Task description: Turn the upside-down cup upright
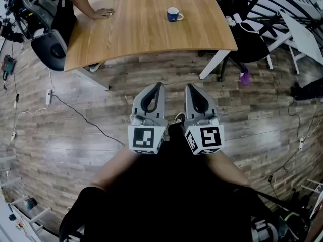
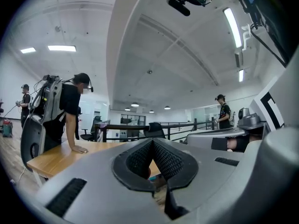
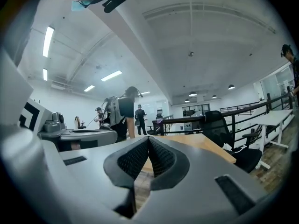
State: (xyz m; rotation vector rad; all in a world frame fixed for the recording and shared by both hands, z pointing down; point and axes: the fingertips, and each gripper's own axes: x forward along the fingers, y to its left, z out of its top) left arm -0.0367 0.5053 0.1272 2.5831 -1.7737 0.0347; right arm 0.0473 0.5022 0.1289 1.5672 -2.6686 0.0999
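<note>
A blue cup [image 1: 174, 14] with a handle on its right stands on the wooden table [image 1: 141, 29], toward the far middle. Its top face looks pale; from the head view I cannot tell whether that is the mouth or the base. My left gripper [image 1: 160, 84] and right gripper [image 1: 187, 86] are held side by side over the floor, short of the table's near edge. Both are shut with nothing between their pads. In the left gripper view the ribbed pads [image 2: 161, 160] meet, and likewise in the right gripper view [image 3: 159, 157]. The jaws hide the cup in both gripper views.
A person leans a hand [image 1: 103, 12] on the table's far left corner. A black office chair [image 1: 250, 47] stands at the table's right end, and a grey chair [image 1: 50, 48] at its left. Cables [image 1: 75, 112] run across the wood floor. White table legs [image 1: 214, 64] stand under the near edge.
</note>
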